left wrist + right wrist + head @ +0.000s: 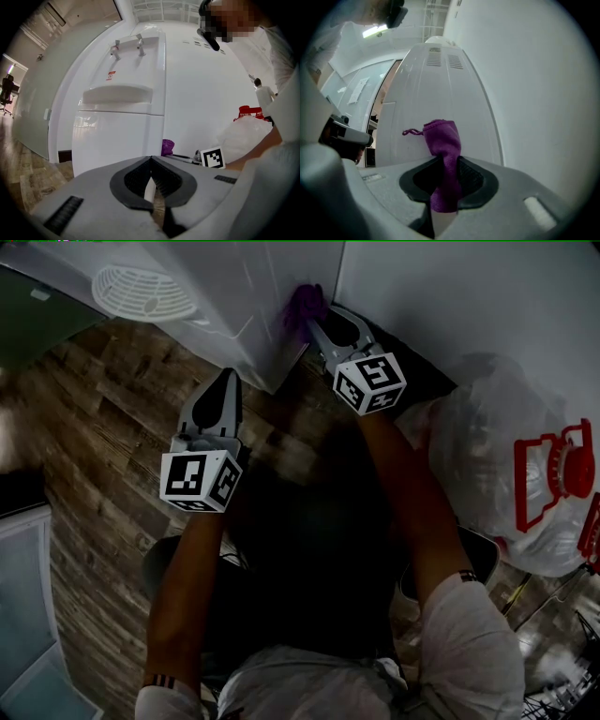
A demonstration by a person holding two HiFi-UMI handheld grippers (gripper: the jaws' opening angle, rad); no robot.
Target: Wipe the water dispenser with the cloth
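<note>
The white water dispenser stands at the top of the head view, its round drip grille at the upper left. My right gripper is shut on a purple cloth, which is pressed against the dispenser's side panel low down. In the right gripper view the purple cloth sticks up from between the jaws. My left gripper hangs in front of the dispenser, shut and empty. In the left gripper view the dispenser's front with two taps faces me.
A white wall runs close beside the dispenser on the right. A large clear plastic bag with a red-printed item sits at the right. Wood-patterned floor spreads to the left, with a glass partition beyond.
</note>
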